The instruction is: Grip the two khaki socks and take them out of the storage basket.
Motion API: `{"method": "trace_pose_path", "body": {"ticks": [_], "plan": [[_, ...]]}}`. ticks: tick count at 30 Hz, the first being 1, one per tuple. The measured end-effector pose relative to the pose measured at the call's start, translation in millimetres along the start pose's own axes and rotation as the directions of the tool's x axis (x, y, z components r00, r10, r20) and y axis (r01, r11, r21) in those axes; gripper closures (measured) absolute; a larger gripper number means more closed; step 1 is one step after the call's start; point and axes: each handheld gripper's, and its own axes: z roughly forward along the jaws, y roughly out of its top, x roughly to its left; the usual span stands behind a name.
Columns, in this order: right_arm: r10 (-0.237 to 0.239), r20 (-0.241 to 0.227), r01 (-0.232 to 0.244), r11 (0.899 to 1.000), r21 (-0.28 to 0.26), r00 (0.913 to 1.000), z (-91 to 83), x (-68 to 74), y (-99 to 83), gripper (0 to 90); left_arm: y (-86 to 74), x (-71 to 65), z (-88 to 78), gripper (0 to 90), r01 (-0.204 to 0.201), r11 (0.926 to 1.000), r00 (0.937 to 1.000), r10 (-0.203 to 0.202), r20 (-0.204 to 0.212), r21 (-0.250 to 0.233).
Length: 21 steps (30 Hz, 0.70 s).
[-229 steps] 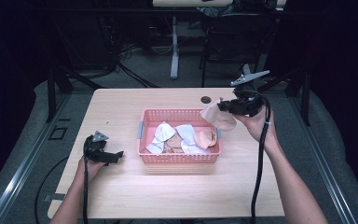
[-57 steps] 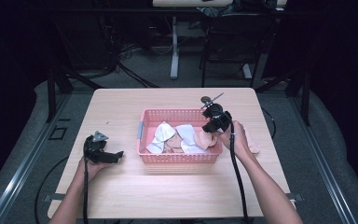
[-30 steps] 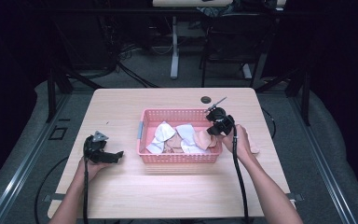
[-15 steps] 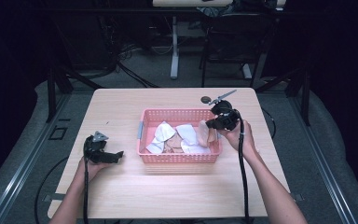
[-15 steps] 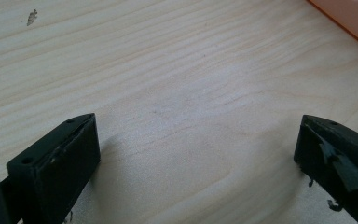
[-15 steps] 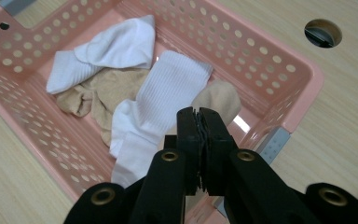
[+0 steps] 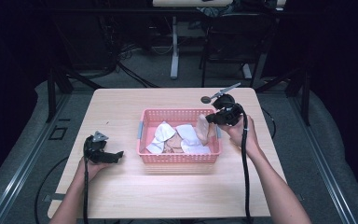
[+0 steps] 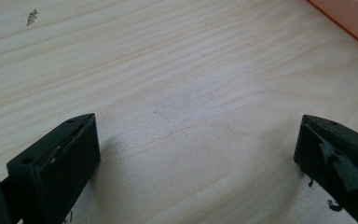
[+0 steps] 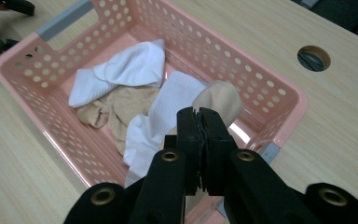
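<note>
Lifted since prev frame, right gripper (image 7: 209,118), jaws pinched tight on beige sock (image 7: 202,129), hangs it over pink basket's (image 7: 179,157) right end. Left gripper (image 8: 196,154) wide open, empty, near left on table (image 7: 121,107).

You have one pink perforated plastic basket (image 9: 279,100). You can count two white ribbed socks (image 9: 121,70) and two beige socks (image 9: 116,109).

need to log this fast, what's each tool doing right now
left tool: open, holding nothing, over the table
right tool: closed on a beige sock over the basket
</note>
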Motion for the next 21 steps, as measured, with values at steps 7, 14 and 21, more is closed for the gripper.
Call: {"method": "trace_pose_path", "body": {"ticks": [7,14,21], "plan": [[-0.012,-0.011,0.011,0.999,-0.036,0.9999,-20.3,4.3,6.6,87.6,-0.2,-0.4,-0.3,0.0,0.000,1.0000,1.0000,0.000,0.001,0.001],[-0.019,-0.001,0.019,0.997,-0.071,0.9998,-42.9,2.1,11.0,87.6,-0.2,-0.3,-0.2,0.0,-0.001,1.0000,1.0000,0.001,0.001,0.000],[-0.007,0.012,0.008,0.994,-0.109,0.9999,-66.3,-5.9,8.2,87.6,-0.3,-0.6,-0.4,0.0,0.001,1.0000,1.0000,-0.001,0.001,0.002]]}}
